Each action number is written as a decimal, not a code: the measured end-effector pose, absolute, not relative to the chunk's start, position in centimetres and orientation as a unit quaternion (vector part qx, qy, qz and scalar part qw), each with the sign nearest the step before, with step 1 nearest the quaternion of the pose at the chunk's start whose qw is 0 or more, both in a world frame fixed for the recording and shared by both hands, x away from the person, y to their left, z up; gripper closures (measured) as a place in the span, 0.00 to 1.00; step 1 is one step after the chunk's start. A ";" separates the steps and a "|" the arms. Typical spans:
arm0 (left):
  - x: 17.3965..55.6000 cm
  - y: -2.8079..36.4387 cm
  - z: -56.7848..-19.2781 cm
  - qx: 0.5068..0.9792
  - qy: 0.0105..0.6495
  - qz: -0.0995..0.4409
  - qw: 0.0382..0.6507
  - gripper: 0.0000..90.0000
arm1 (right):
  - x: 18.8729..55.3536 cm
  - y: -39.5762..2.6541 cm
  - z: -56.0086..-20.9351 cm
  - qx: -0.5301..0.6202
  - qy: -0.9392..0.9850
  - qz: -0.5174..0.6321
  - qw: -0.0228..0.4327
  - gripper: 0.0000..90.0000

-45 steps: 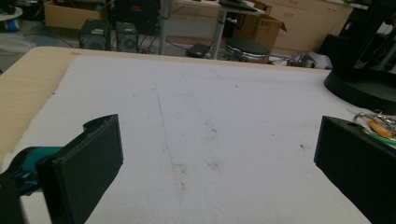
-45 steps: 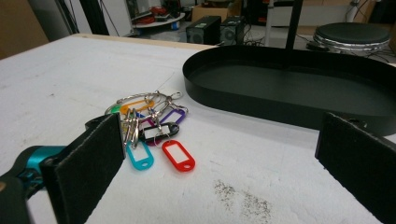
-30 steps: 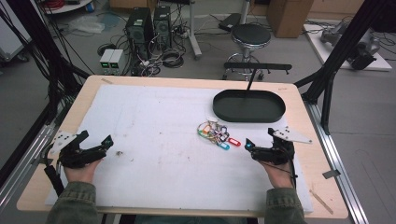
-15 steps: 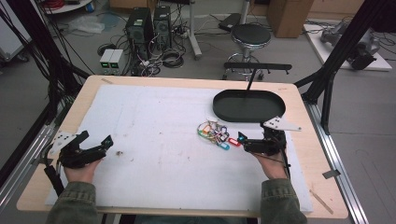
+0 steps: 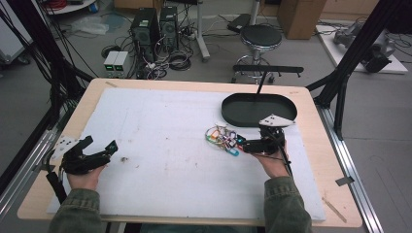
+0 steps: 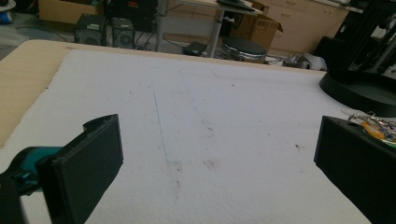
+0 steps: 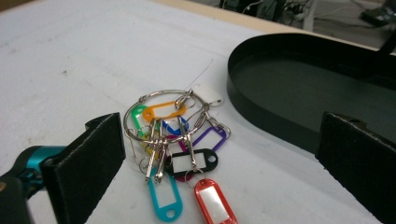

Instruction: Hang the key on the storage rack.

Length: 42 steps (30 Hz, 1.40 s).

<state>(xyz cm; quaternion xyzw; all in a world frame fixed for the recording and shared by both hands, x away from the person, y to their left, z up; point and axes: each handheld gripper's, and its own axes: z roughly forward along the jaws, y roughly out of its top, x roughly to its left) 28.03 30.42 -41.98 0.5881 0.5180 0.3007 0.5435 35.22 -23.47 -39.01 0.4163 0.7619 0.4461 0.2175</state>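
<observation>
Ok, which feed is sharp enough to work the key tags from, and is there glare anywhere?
Right gripper view: key tags crisp, evenly lit, small glints on the metal ring, its own jaws blurred close up. High view: soft, tags tiny beside the right tool. Left gripper view: slightly hazy, no glare.

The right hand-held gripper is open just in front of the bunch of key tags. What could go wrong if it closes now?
1. The key tags hang loosely on a ring, so the right hand-held gripper may catch one tag and let the others swing or slip.
2. The black tray stands close beside the bunch, so the far jaw might bump its wall.
</observation>
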 end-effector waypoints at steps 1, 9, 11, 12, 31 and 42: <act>28.0 30.4 -42.0 0.588 0.518 0.300 0.544 0.02 | 35.4 -23.4 -39.1 0.416 0.766 0.442 0.212 0.00; 28.1 30.4 -42.0 0.587 0.519 0.298 0.545 0.02 | 36.7 -23.0 -39.8 0.416 0.780 0.424 0.195 0.01; 28.1 30.4 -42.0 0.586 0.519 0.298 0.546 0.02 | 36.9 -22.9 -40.1 0.416 0.787 0.412 0.196 0.01; 28.1 30.4 -42.0 0.586 0.519 0.298 0.546 0.02 | 37.0 -22.9 -40.2 0.417 0.789 0.407 0.195 0.01; 28.2 30.5 -42.0 0.585 0.520 0.294 0.549 0.02 | 39.5 -20.6 -40.6 0.383 0.853 0.324 0.145 0.25; 28.2 30.6 -42.0 0.583 0.520 0.292 0.551 0.02 | 40.4 -20.2 -41.3 0.390 0.869 0.284 0.114 0.47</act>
